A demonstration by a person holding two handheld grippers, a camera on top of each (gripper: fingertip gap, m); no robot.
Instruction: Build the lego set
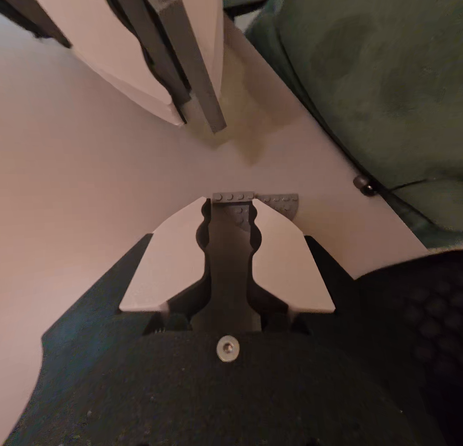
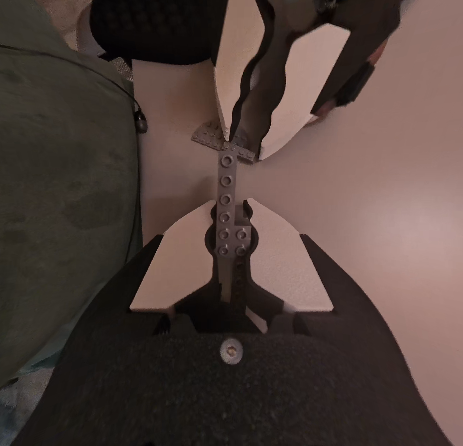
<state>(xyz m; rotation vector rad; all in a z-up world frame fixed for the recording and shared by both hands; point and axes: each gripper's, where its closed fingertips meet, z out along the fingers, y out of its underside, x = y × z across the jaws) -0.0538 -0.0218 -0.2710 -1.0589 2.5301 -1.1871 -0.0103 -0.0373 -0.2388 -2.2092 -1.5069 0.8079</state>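
My left gripper (image 1: pixel 230 201) is shut on a small grey Lego assembly on the white table: a short studded plate (image 1: pixel 234 197) joined to a wedge plate (image 1: pixel 280 204). My right gripper (image 2: pixel 231 203) is shut on a long grey studded plate (image 2: pixel 226 181) with a two-wide end between its fingers. The long plate's far end meets the short plate (image 2: pixel 244 154) beside the wedge plate (image 2: pixel 206 136), right at the left gripper (image 2: pixel 244 147). In the left wrist view the right gripper (image 1: pixel 198 123) comes in from above with the long plate (image 1: pixel 190 65) seen edge-on.
The white table (image 2: pixel 350 208) ends at an edge close to the assembly. Beyond it lies a green cushion (image 1: pixel 375 70) (image 2: pixel 62 158) with a black cable and a small dark bead (image 1: pixel 362 183). A black knit sleeve (image 1: pixel 413 321) is at the table's edge. The gap from one gripper's tips to the other's is roughly 6 cm.
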